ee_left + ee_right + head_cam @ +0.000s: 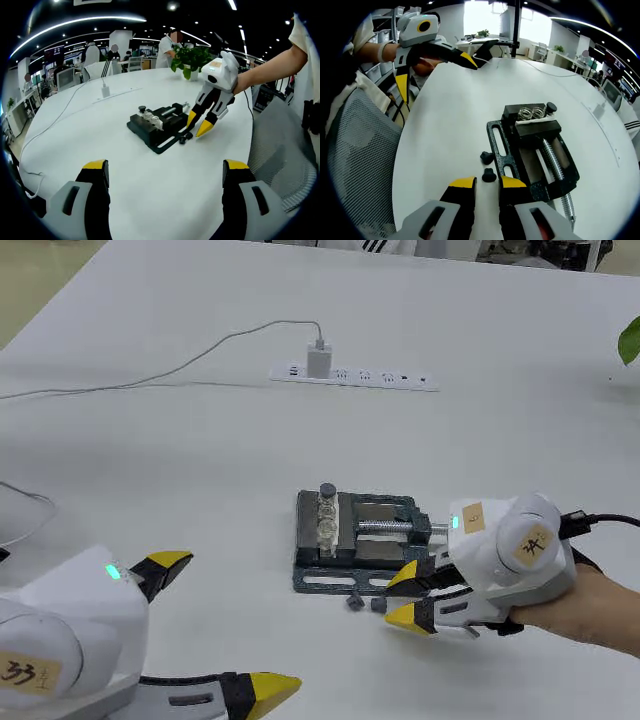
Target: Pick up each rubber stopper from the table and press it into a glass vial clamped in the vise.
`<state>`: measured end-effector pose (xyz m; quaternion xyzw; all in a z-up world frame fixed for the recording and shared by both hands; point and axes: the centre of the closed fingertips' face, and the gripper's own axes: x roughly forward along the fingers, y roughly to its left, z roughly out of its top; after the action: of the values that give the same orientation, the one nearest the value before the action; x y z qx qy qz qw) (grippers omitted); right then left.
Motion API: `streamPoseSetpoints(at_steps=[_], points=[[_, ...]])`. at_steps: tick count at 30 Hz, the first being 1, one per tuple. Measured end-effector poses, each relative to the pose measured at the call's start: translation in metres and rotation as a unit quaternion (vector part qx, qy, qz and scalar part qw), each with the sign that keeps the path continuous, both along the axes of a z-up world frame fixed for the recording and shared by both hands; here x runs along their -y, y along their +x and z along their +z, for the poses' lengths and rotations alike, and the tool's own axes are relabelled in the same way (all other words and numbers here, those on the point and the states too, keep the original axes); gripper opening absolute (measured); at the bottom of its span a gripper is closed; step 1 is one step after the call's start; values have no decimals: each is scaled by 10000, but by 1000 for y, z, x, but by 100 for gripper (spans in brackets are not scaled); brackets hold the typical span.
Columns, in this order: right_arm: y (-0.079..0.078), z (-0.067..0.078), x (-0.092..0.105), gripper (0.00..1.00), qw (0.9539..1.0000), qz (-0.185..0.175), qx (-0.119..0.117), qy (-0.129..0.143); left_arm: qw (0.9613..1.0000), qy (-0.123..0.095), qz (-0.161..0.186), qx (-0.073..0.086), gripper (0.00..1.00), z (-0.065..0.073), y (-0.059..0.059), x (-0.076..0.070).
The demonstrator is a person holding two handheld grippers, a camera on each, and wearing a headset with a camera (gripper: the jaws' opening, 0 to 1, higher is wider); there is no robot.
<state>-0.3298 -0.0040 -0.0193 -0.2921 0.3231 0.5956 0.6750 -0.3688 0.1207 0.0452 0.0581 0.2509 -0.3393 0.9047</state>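
Now our right claw (488, 183) narrow, empty; nearest rubber stopper (489, 175) on table (445, 110) just ahead at 12 o'clock, vise (530, 131) at 1 o'clock. We advance, straddle stopper, pinch sides squarely; left claw (165, 167) wide, empty.

A wide white tabletop (180, 500) carried a white power strip (370, 376) at the head view's upper middle. A grey mesh chair (357, 150) stood beside it; curved ceiling light strips (75, 22) glowed overhead.
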Motion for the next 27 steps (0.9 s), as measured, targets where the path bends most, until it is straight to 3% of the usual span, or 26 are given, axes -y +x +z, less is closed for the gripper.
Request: streamPoseSetpoints(at_steps=[27], points=[[3,-8,-2,8,10000,37,47,11,10000,-13,15,-67,92,-4,0,0]])
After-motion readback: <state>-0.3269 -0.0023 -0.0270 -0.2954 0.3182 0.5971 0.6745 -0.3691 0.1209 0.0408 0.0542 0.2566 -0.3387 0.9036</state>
